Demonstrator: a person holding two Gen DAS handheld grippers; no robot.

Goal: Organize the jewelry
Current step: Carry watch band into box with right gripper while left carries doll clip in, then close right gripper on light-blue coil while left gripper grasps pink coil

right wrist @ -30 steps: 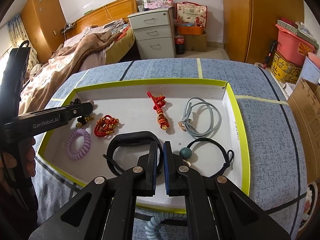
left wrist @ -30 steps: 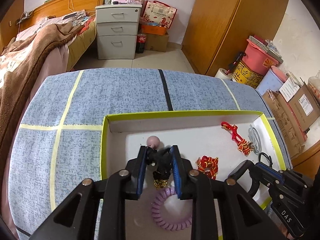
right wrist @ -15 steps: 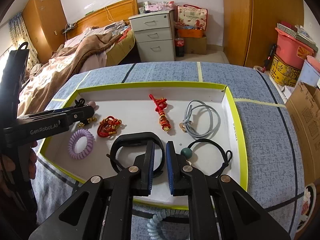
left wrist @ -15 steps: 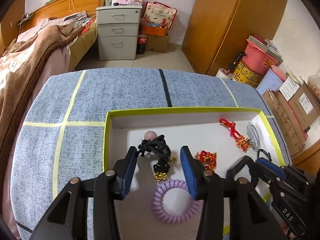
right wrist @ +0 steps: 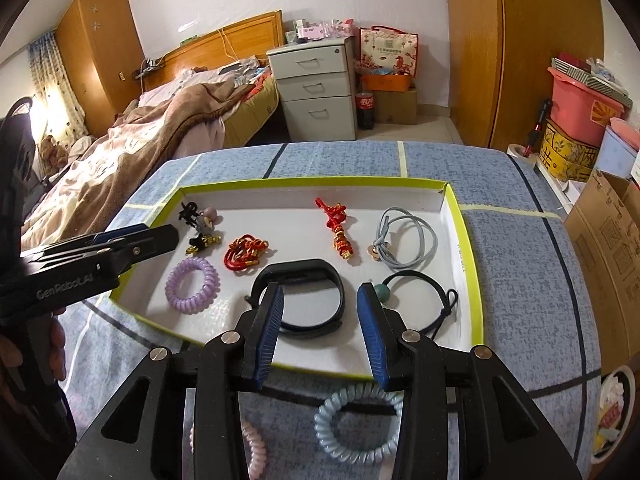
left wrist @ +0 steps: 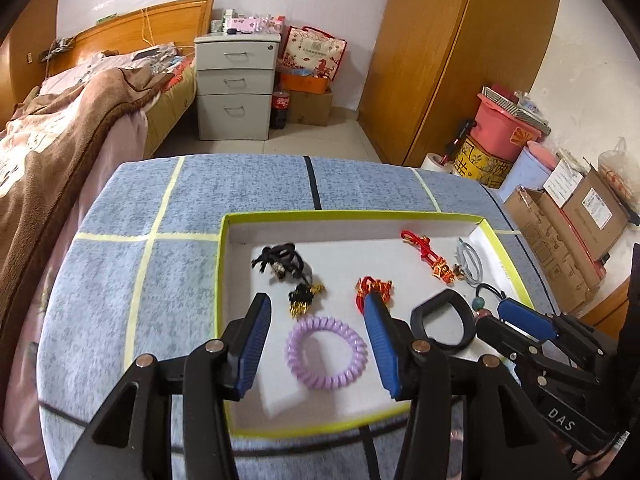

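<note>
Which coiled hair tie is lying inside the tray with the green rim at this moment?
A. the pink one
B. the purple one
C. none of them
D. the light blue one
B: the purple coiled hair tie lies on the white floor of the tray, while the light blue coiled hair tie and the pink coiled hair tie lie outside it on the blue cloth, nearer to the camera.

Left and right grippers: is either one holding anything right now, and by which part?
Nothing is held. The left gripper and right gripper are both open above the tray.
</note>
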